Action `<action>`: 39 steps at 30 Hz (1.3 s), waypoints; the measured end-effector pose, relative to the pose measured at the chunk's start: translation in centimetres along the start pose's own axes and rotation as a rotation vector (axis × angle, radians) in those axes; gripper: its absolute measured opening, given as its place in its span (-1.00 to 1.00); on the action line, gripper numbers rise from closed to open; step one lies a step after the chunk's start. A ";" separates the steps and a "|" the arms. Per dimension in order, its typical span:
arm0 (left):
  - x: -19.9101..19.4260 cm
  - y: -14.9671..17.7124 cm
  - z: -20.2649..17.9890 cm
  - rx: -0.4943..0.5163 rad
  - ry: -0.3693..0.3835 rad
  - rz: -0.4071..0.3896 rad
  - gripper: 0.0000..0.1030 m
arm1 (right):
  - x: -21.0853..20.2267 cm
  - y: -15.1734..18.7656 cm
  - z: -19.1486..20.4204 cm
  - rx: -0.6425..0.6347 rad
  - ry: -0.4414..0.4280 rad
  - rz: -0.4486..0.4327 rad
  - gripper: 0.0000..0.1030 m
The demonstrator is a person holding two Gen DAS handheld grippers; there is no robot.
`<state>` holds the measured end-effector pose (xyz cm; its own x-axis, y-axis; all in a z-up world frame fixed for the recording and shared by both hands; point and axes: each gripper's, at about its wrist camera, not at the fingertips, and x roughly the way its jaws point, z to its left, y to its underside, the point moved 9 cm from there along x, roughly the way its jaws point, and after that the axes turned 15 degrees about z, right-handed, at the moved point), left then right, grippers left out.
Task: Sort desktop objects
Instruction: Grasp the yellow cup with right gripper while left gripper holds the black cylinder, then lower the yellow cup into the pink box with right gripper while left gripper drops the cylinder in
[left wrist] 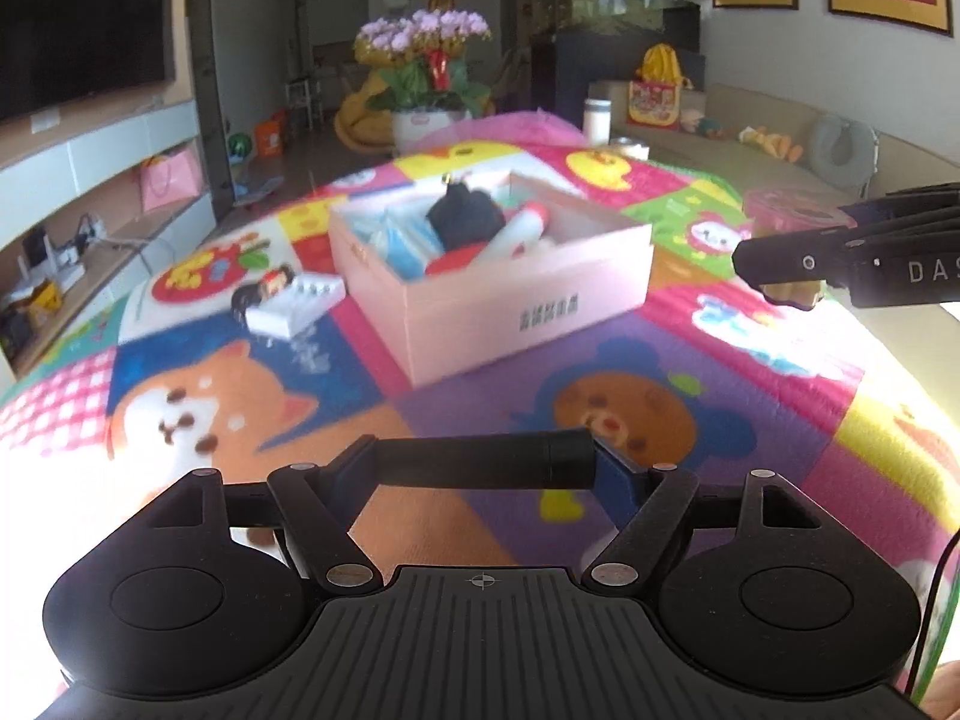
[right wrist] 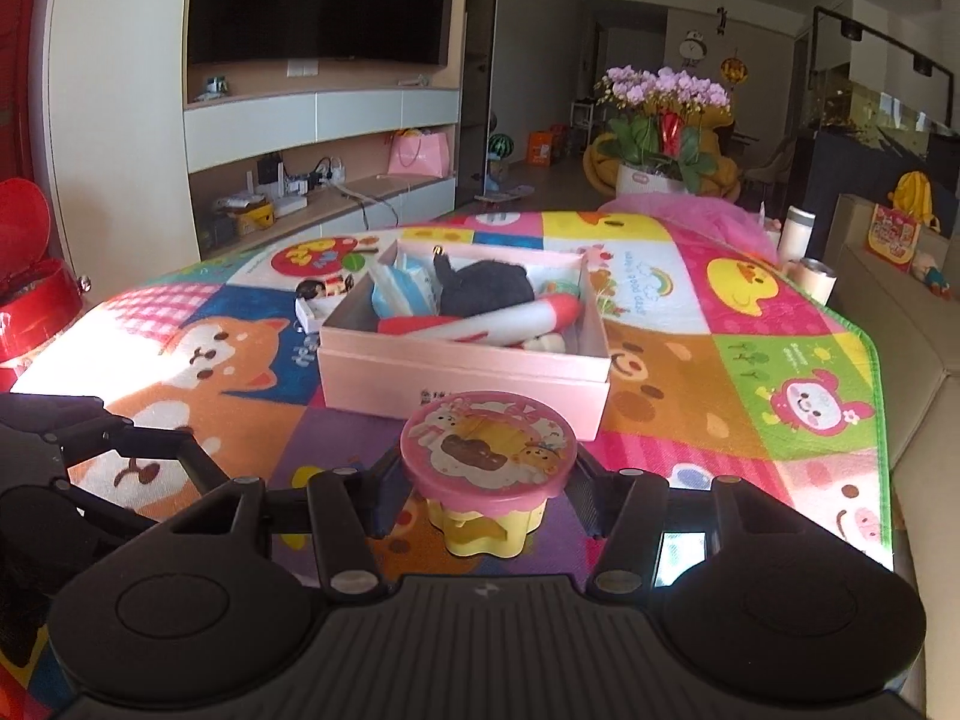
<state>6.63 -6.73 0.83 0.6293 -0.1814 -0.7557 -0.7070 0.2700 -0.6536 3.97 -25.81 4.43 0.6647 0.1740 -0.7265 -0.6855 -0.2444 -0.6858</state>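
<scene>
Left tool (left wrist: 480, 462) clamped on black cylinder (left wrist: 480, 459), right tool (right wrist: 487, 498) marked "DAS" clamping pink-lidded toy (right wrist: 487, 456)

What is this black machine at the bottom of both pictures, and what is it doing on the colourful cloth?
There is no robot: a person holds one two-finger gripper in each hand, each carrying a camera that looks forward along its fingers. One picture comes from the left gripper, which grips a black cylinder lying across its fingers. The other comes from the right gripper, which holds a pink-lidded toy with a yellow base. On the cartoon blanket stands an open pink box already holding things, among them something dark and a white and red tube; a small white item lies beside it.
</scene>
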 end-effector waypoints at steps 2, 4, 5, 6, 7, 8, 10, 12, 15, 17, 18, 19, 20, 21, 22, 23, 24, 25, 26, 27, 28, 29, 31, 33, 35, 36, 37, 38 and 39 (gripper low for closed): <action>-1.0 -3.0 -0.6 0.031 0.005 -0.057 0.54 | -1.2 -1.0 -1.0 0.032 0.002 -0.042 0.05; -1.5 -6.3 -1.1 0.050 0.017 -0.108 0.55 | -2.5 -1.7 -1.7 0.052 0.002 -0.082 0.05; -1.7 -8.0 -1.4 0.057 0.025 -0.131 0.55 | -2.9 -1.8 -2.0 0.055 0.005 -0.098 0.05; -1.7 -9.7 -1.7 0.063 0.031 -0.155 0.55 | -3.3 -1.9 -2.1 0.055 0.003 -0.111 0.05; -1.6 -11.3 -2.0 0.067 0.031 -0.177 0.55 | -3.6 -1.9 -2.2 0.054 -0.002 -0.118 0.05; -1.2 -13.3 -2.3 0.067 0.027 -0.201 0.55 | -3.8 -2.0 -2.2 0.054 -0.012 -0.124 0.05; 0.0 -16.4 -2.7 0.061 0.043 -0.209 0.57 | -3.6 -2.0 -2.2 0.051 -0.019 -0.126 0.05; 0.9 -18.2 -2.5 0.045 0.055 -0.203 0.73 | -3.2 -2.0 -2.3 0.056 -0.011 -0.120 0.05; 0.7 -18.1 -0.7 -0.009 0.027 -0.219 0.85 | -2.7 -1.7 -2.9 0.068 0.003 -0.109 0.05; 0.6 -16.5 1.0 -0.053 0.012 -0.204 0.87 | -2.6 -1.5 -3.6 0.078 0.005 -0.102 0.05; 0.6 -15.5 1.9 -0.074 0.004 -0.193 0.87 | -2.4 -1.5 -3.9 0.085 0.005 -0.097 0.05; 0.7 -14.4 2.5 -0.089 -0.004 -0.181 0.88 | -2.0 -1.6 -4.3 0.095 0.005 -0.087 0.05; 0.8 -13.0 3.5 -0.103 -0.013 -0.163 0.88 | -1.7 -1.7 -4.5 0.103 0.004 -0.079 0.05; 0.9 -11.7 3.9 -0.110 -0.018 -0.148 0.88 | -1.4 -2.0 -4.6 0.108 0.004 -0.074 0.05; 1.1 -10.2 4.3 -0.115 -0.019 -0.131 0.89 | -1.0 -2.5 -4.7 0.107 0.003 -0.077 0.05; 1.2 -8.5 4.9 -0.124 -0.021 -0.108 0.89 | -0.8 -3.0 -4.5 0.101 0.002 -0.084 0.05; 1.4 -6.9 5.3 -0.135 -0.023 -0.083 0.89 | -0.6 -3.6 -4.4 0.095 0.000 -0.091 0.05; 1.6 -5.4 5.7 -0.146 -0.022 -0.059 0.90 | -0.4 -4.2 -4.2 0.086 -0.004 -0.096 0.05; 1.7 -4.0 6.0 -0.159 -0.018 -0.039 0.90 | 0.0 -5.2 -3.9 0.078 -0.012 -0.102 0.05; 1.7 -2.6 6.3 -0.176 -0.013 -0.023 0.90 | 0.5 -6.0 -3.7 0.071 -0.021 -0.101 0.05; 1.7 -1.4 6.6 -0.195 -0.004 -0.009 0.93 | 1.1 -6.8 -3.5 0.068 -0.027 -0.096 0.05; 1.7 -0.4 6.8 -0.213 0.007 0.002 0.93 | 1.9 -7.7 -3.3 0.067 -0.031 -0.085 0.05; 1.5 0.8 7.1 -0.236 0.021 0.010 0.93 | 3.9 -9.3 -3.1 0.071 -0.037 -0.061 0.05; 1.0 1.8 7.4 -0.243 0.025 0.005 0.93 | 5.9 -10.6 -3.0 0.084 -0.025 -0.035 0.05; 0.6 2.2 7.7 -0.247 0.020 -0.004 0.94 | 7.9 -11.6 -3.0 0.087 -0.031 0.001 0.06; 0.5 2.3 7.8 -0.251 0.018 -0.008 0.95 | 8.6 -11.9 -3.2 0.094 -0.031 0.017 0.12; 0.3 2.4 8.0 -0.256 0.016 -0.012 0.96 | 9.0 -12.2 -3.4 0.105 -0.025 0.023 0.15; 0.2 2.6 8.2 -0.260 0.015 -0.014 0.96 | 8.9 -12.4 -3.6 0.112 -0.018 0.018 0.17; 0.2 2.7 8.3 -0.263 0.014 -0.016 0.97 | 8.6 -12.6 -3.8 0.115 -0.015 0.012 0.17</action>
<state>7.56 1.80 -0.74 0.6378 -0.1974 -0.7445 -0.7578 0.0119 -0.6524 19.43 -24.82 6.98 0.6525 0.1860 -0.7346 -0.7234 -0.1358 -0.6769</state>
